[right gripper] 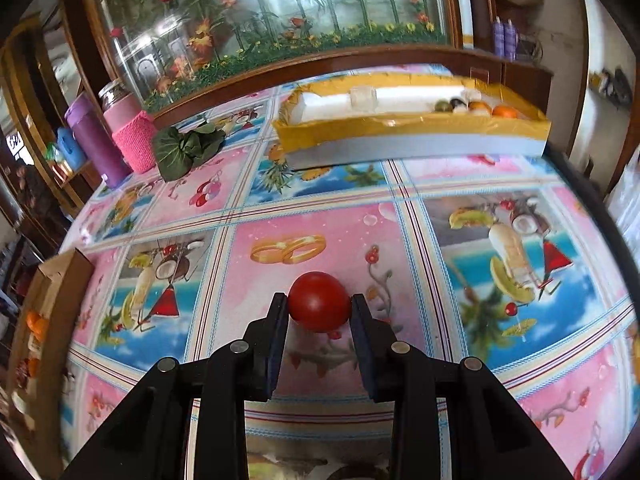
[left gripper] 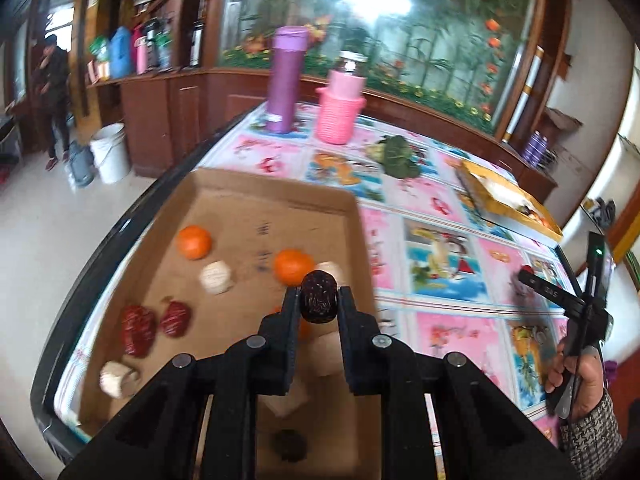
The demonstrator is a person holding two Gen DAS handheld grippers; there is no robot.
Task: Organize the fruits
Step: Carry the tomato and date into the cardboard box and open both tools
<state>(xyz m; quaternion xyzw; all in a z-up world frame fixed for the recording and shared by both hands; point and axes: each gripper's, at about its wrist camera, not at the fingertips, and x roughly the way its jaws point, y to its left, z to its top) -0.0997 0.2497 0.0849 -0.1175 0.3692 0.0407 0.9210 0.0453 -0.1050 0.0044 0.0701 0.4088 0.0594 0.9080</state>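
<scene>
My left gripper (left gripper: 319, 292) is shut on a dark wrinkled date (left gripper: 318, 298) and holds it above the right side of a brown cardboard tray (left gripper: 276, 188). The tray holds two oranges (left gripper: 194, 242), red dates (left gripper: 138, 330), pale lumps (left gripper: 216, 277) and another dark fruit (left gripper: 290, 444). My right gripper (right gripper: 319, 300) is shut on a red tomato (right gripper: 319, 301) above the patterned tablecloth. A yellow box (right gripper: 412, 126) at the back holds several fruits (right gripper: 505, 111) beside white foam. The right gripper also shows in the left wrist view (left gripper: 528, 274).
A purple flask (left gripper: 286, 80) and a pink knitted jar (left gripper: 340, 110) stand at the table's far end, with a green leafy bundle (left gripper: 398, 156) nearby. The table's dark edge (left gripper: 120, 236) runs along the left. A person stands far left on the floor.
</scene>
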